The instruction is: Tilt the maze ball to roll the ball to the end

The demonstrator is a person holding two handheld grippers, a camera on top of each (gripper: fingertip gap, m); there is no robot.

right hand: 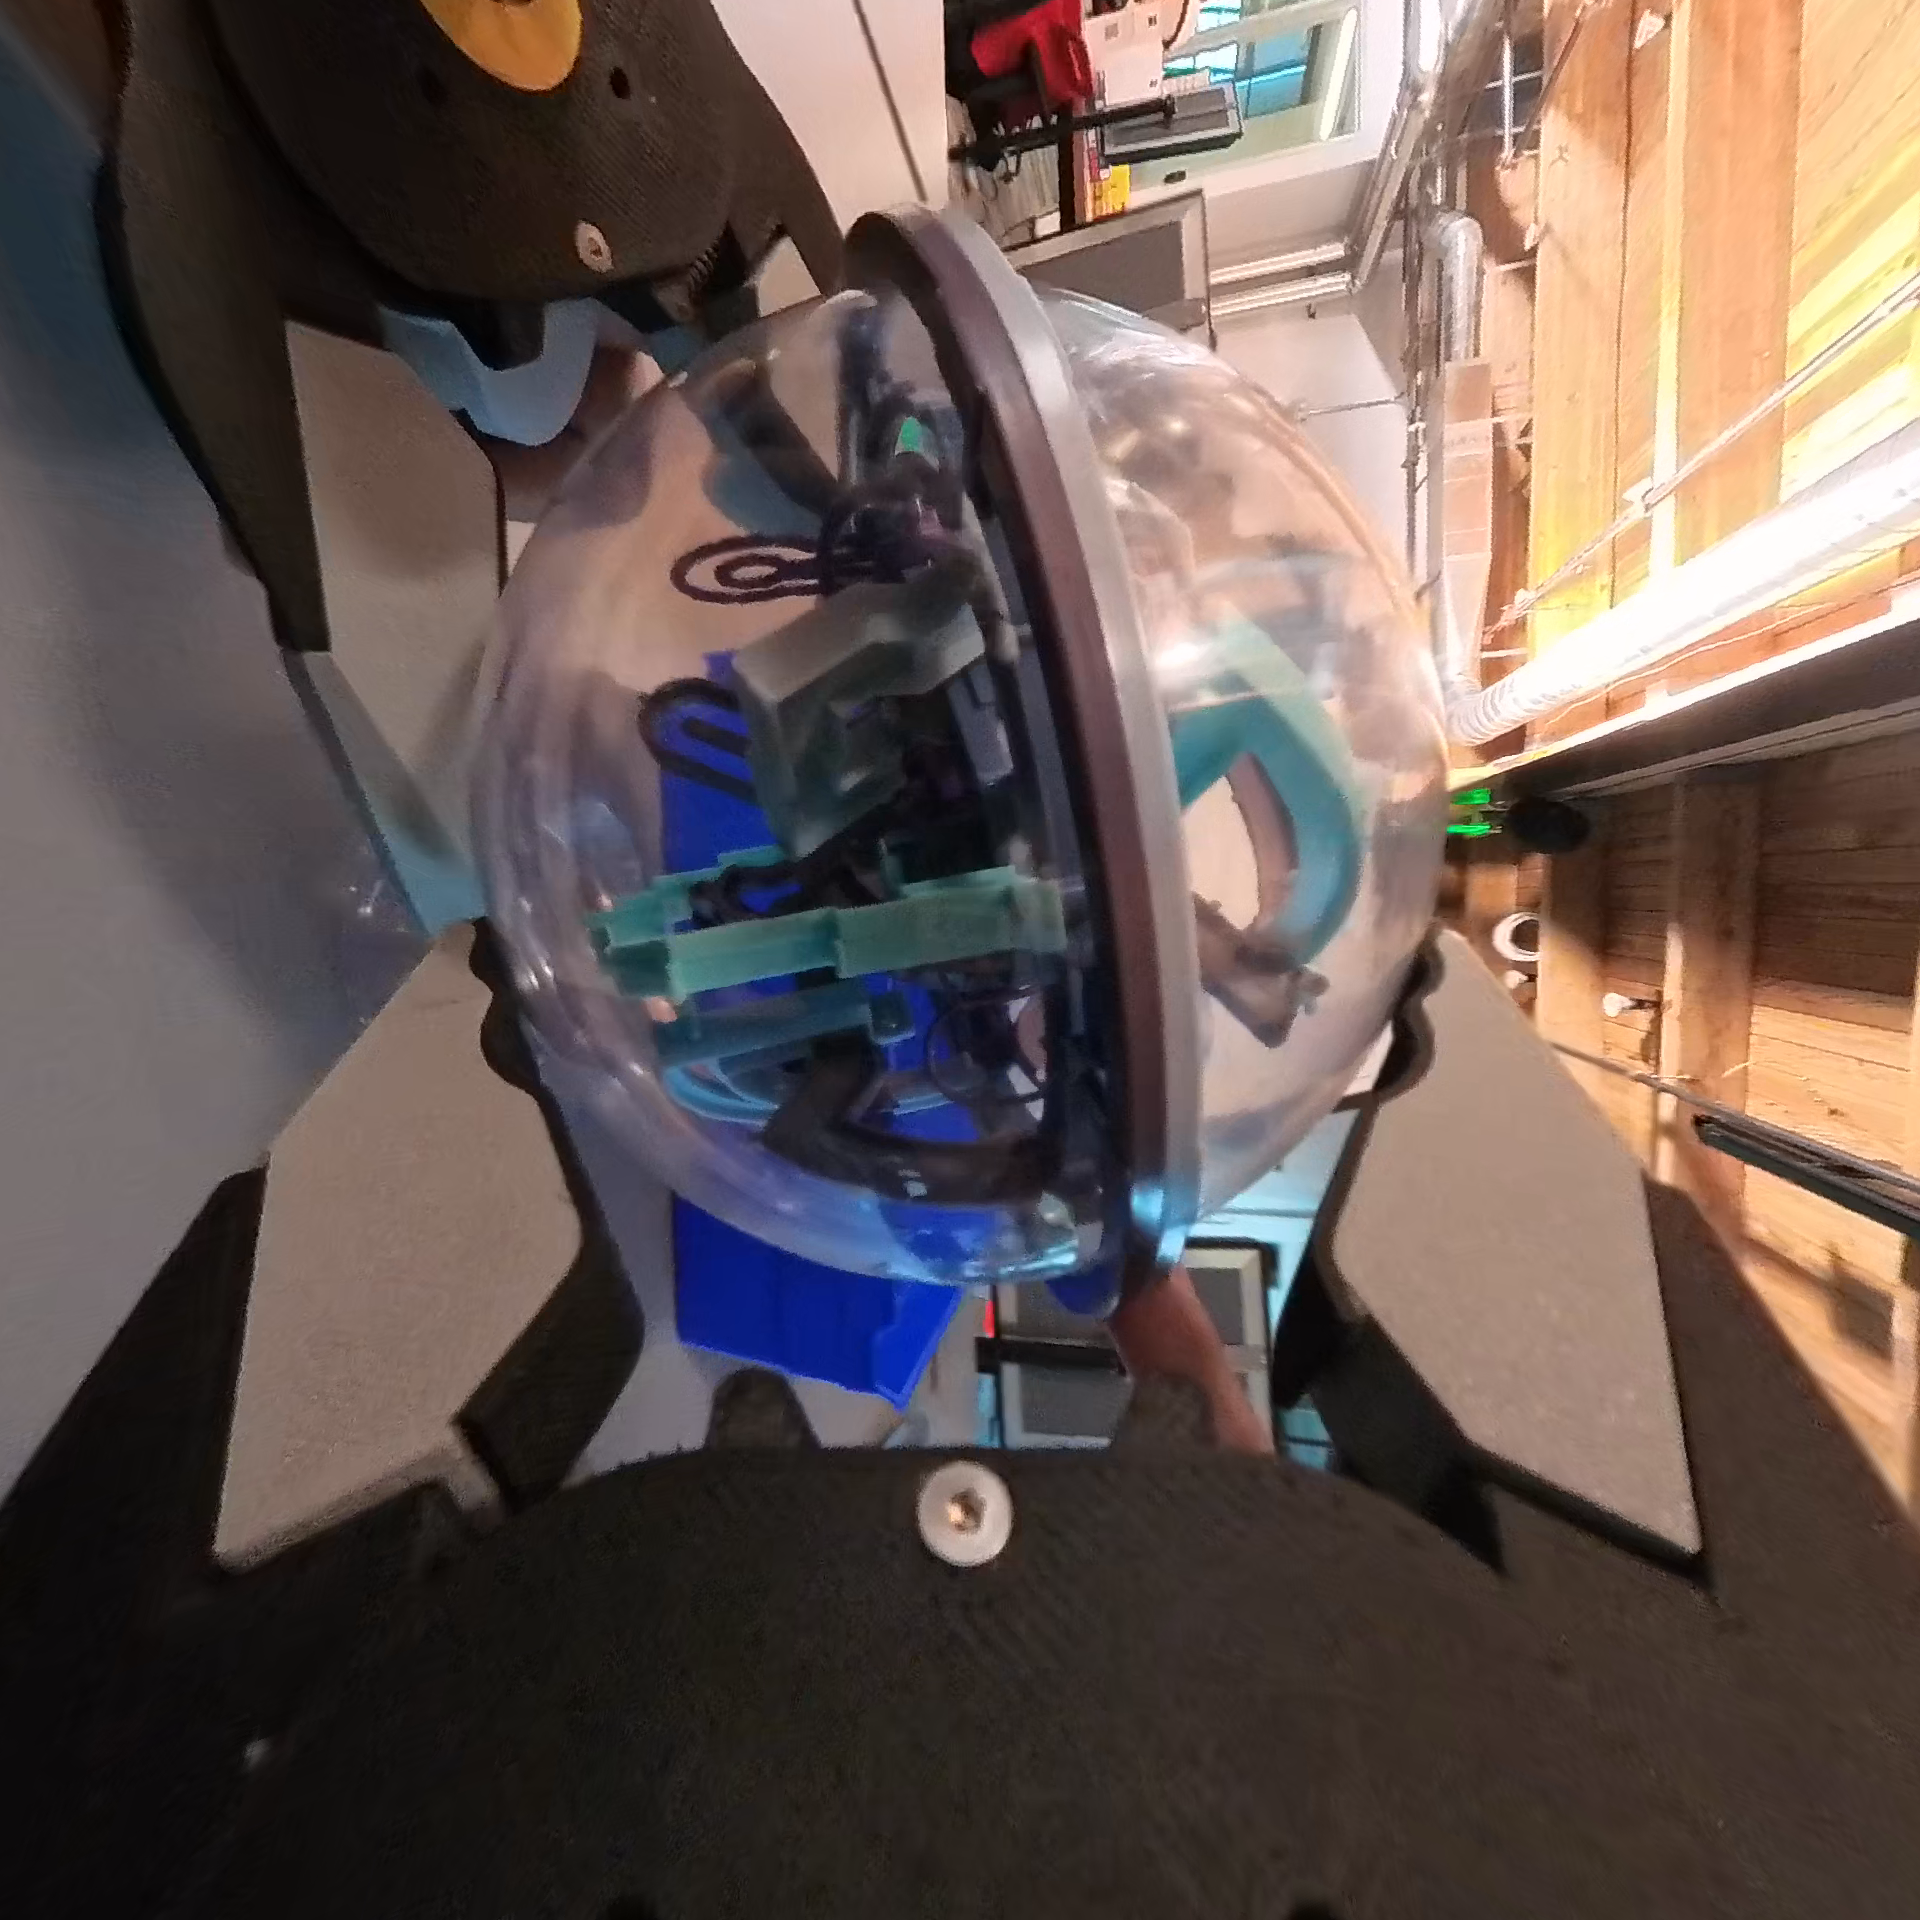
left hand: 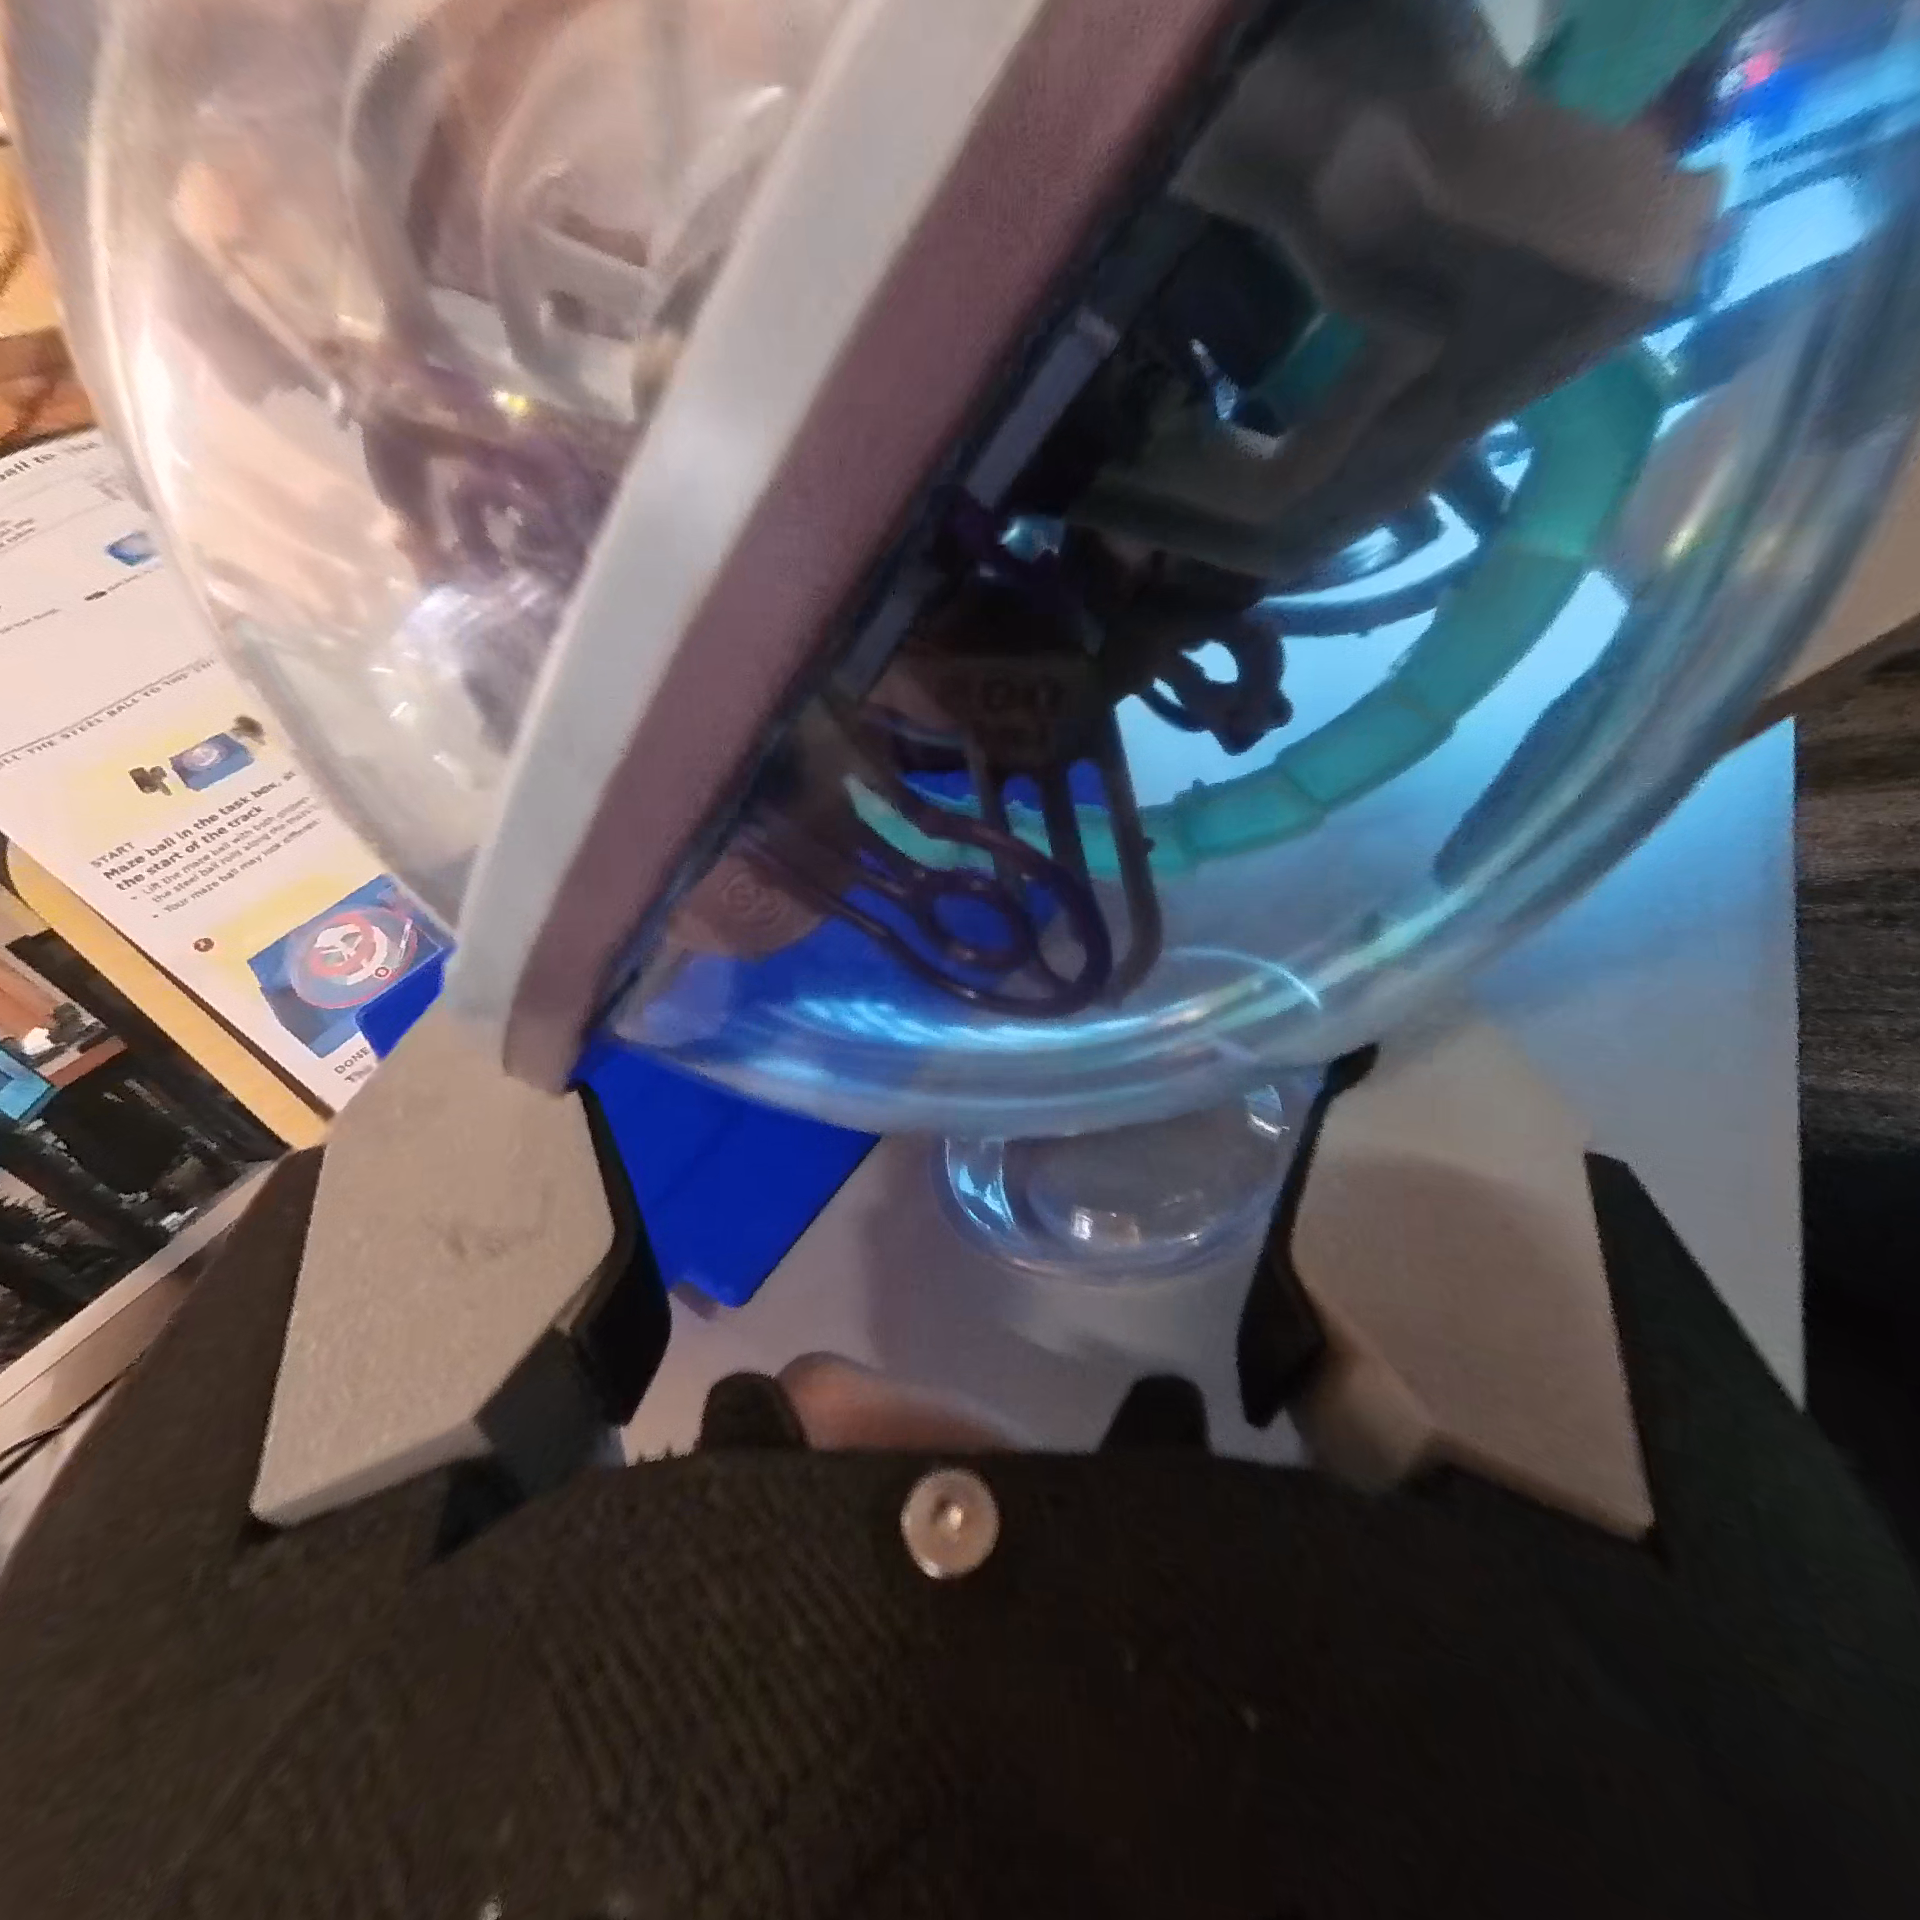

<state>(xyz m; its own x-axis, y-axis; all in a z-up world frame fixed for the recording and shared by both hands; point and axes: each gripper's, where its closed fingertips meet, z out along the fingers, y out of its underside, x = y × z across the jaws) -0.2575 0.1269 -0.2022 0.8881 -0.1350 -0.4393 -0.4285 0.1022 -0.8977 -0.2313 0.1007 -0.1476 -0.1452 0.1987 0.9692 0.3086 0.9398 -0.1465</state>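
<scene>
Clear plastic maze sphere point(right hand: 935, 790) with dark equator rim, teal and purple tracks inside, sat dead ahead between right claw point(right hand: 940, 997) pads, clamped at 9 and 3 o'clock. Rim plane ran 12 to 6. Left claw point(left hand: 956, 1101) gripped same sphere from 10 o'clock side. Steel ball unseen. Shell smooth, slippery.

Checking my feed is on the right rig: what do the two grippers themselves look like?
Both match: a black, woven-textured body with one silver screw at its centre, and two wide grey wedge-shaped fingers edged with black scalloped pads. Left gripper, right gripper. In the right wrist view, the left gripper's body shows a round black housing with a yellow-orange disc and light blue parts.
</scene>
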